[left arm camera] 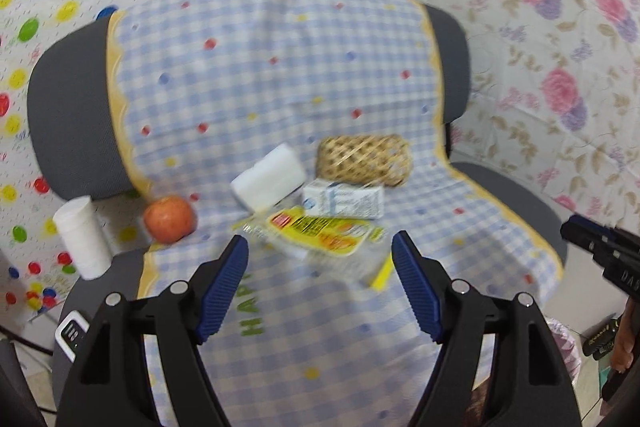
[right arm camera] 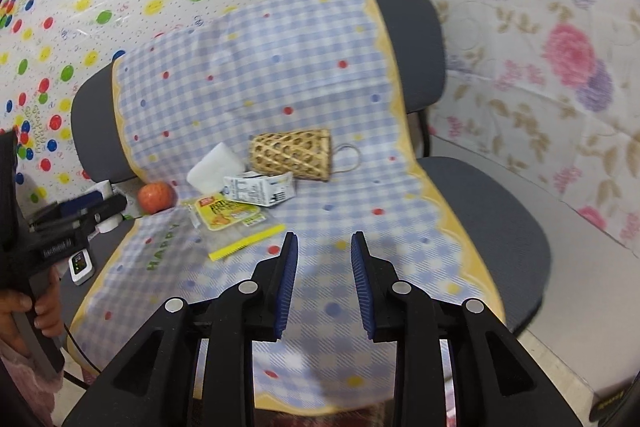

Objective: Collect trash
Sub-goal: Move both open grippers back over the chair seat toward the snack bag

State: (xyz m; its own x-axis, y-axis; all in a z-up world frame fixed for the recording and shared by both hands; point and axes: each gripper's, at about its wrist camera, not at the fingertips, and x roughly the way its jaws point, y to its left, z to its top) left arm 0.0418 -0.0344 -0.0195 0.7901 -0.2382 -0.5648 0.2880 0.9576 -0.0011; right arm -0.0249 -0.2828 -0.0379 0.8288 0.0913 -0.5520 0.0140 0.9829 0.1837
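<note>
blue-padded and empty, our left gripper [left arm camera: 320, 251] gapes wide above the chair's checked cloth [left arm camera: 280, 75], while our right gripper [right arm camera: 324, 247] stands partly open, also holding nothing. beyond them, mid-seat, the trash lies clustered: a yellow wrapper [left arm camera: 320, 233], then a small carton [left arm camera: 344, 203] and white foam block [left arm camera: 268, 179], with a woven basket [left arm camera: 362, 159] behind. an orange [left arm camera: 170, 219] sits at the cloth's left edge.

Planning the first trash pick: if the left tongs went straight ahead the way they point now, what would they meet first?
Probably the yellow snack wrapper, lying just beyond the open left tongs on the checked cloth. The picture is blurred, so depth is uncertain.
</note>
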